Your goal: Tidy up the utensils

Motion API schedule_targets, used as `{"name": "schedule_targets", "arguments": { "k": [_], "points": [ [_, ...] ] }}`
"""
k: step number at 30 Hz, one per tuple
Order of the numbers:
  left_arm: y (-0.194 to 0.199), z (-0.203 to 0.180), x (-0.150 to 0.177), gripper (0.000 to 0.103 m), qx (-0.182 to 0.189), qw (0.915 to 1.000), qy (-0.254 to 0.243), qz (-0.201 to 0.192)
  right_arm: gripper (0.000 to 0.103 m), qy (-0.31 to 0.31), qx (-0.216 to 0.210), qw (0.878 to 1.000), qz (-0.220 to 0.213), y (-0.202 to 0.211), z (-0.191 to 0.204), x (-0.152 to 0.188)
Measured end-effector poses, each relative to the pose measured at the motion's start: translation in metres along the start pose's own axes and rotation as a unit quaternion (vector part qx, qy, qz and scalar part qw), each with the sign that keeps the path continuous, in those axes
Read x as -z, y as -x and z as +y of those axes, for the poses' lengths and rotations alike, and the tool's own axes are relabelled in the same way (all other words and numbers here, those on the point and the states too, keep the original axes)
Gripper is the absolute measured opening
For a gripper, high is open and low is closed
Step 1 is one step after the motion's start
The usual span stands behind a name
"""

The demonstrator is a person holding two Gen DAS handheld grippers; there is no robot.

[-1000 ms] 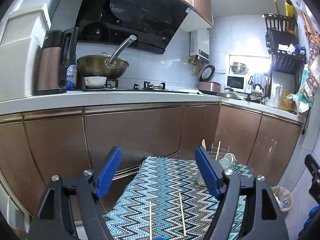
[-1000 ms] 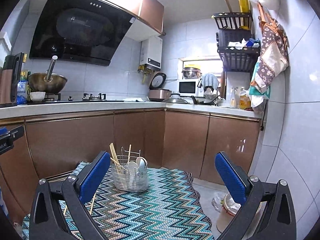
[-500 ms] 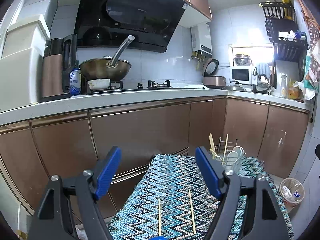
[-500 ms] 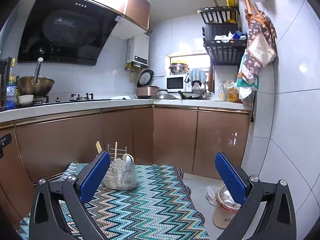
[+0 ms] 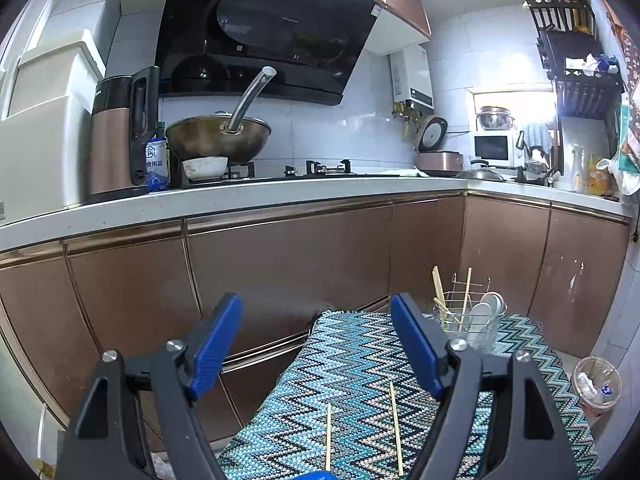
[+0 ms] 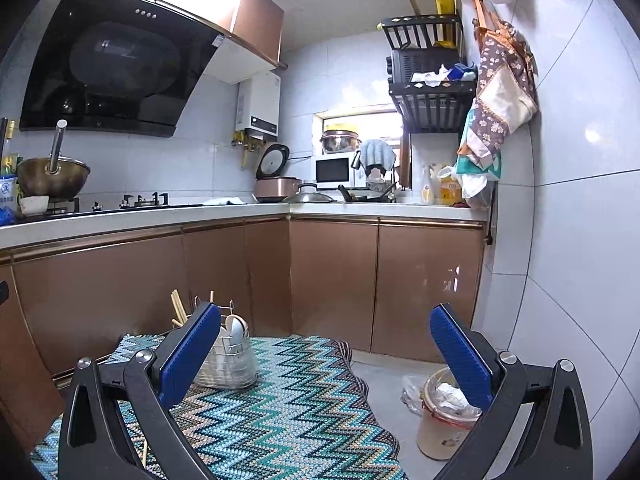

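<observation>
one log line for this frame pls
left tool: open, empty | right tool: open, empty | two chopsticks loose on zigzag cloth | wire utensil basket: untouched

You're standing in a small home kitchen, no question. At 11 o'clock there's a black range hood over a gas hob with a wok on it. At 1 o'clock you've got a rice cooker and a microwave on the white surface, copper-brown cabinets below, and a wall rack at 2.
</observation>
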State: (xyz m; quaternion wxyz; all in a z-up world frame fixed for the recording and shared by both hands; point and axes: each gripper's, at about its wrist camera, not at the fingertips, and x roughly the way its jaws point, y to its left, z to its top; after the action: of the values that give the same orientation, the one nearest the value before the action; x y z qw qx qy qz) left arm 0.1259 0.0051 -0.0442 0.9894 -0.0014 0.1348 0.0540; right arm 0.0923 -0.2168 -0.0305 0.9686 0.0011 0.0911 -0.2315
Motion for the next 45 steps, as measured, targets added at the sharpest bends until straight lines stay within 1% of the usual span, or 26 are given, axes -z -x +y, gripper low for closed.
{"name": "schedule_targets", "arguments": {
  "k": [14,37,45],
  "points": [
    [-0.014,-0.005,0.006,0.076,0.001,0.9999,-0.008,0.012,0.103,0.006,-0.002,1.000,0.013,-0.015,0.002,0.006],
    [-0.021,-0.008,0.012,0.076,0.003,0.9997,-0.012,0.023,0.103,0.008,-0.002,1.000,0.023,-0.022,0.005,0.012],
    [-0.024,-0.006,0.016,0.076,0.004,0.9995,-0.005,0.030,0.103,0.013,-0.006,1.000,0.025,-0.024,0.008,0.013]
  ]
}}
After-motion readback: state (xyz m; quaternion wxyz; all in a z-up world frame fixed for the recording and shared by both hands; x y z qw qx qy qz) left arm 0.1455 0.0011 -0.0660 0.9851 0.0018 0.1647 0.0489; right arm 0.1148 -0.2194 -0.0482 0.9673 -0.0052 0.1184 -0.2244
